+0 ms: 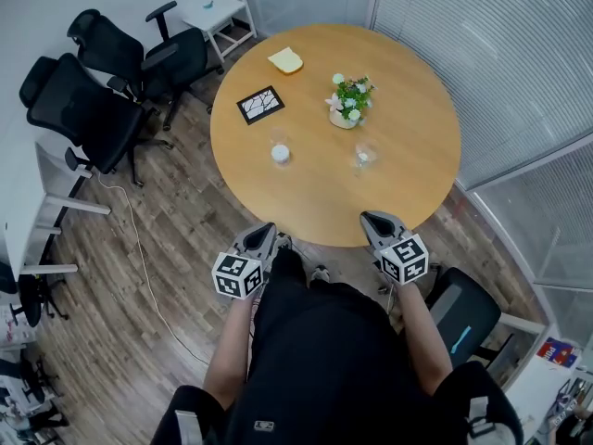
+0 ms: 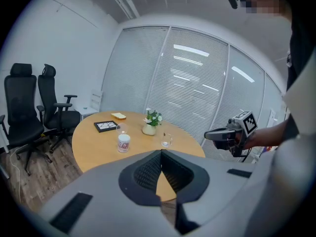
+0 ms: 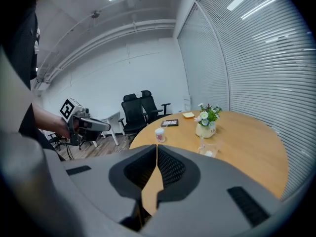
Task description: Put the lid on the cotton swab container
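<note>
Cotton swab container (image 1: 280,152) stands upright on the round wooden counter (image 1: 417,184), left of centre in the head view; white body with a label, and the top of it looks clear. Lid (image 1: 362,157), small and clear, lies on the counter well apart to the container's right, not on it. Flower pot (image 1: 346,101) stands behind the lid. Black framed tile (image 1: 260,105) and yellow pad (image 1: 285,60) lie further back on the left.

Left claw (image 1: 270,231): jaws pressed together, nothing between them, held off the counter's near edge. Right claw (image 1: 370,218): same, jaws pressed together, empty, also short of the near edge. Both point toward the counter, neither touching anything. Black office chairs (image 1: 93,109) stand on the floor at far left.
</note>
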The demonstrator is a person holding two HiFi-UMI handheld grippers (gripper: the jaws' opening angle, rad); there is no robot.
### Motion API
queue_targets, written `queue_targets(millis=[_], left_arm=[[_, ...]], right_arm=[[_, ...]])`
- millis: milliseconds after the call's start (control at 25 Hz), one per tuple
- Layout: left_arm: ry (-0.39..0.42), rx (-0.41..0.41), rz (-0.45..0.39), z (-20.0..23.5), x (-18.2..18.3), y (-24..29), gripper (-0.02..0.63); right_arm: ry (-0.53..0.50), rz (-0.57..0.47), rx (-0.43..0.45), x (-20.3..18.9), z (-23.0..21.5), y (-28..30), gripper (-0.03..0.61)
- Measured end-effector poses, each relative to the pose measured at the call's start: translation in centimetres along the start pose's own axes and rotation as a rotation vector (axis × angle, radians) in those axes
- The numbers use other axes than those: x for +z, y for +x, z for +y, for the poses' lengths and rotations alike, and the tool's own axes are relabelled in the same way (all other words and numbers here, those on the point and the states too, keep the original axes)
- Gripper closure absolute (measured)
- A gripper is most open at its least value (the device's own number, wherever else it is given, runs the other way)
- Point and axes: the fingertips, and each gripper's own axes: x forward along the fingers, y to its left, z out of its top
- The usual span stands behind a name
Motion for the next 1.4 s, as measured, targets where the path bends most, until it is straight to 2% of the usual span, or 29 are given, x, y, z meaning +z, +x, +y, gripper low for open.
queue_targets(millis=[320, 800, 1120, 1400], left_arm=[[0.017, -0.046, 0.005, 1.0, 1.9, 2.6, 0.607], [-0.017, -0.059, 0.056, 7.6, 2.5, 4.5, 0.607], [-0.004, -0.169, 0.159, 9.4, 0.6, 7.8, 0.607], [0.008, -0.241, 0.197, 11.0, 0.5, 9.8, 0.607]], right_arm=[[-0.001, 0.039, -0.023, 0.4, -1.8, 1.3, 0.572], [-0.023, 0.109, -0.017, 2.6, -2.5, 7.7, 0.572], [-0.005, 0.145, -0.023, 3.2, -1.8, 12.4, 0.572], [0.015, 0.169, -0.042, 3.2, -1.2, 15.3, 0.572]])
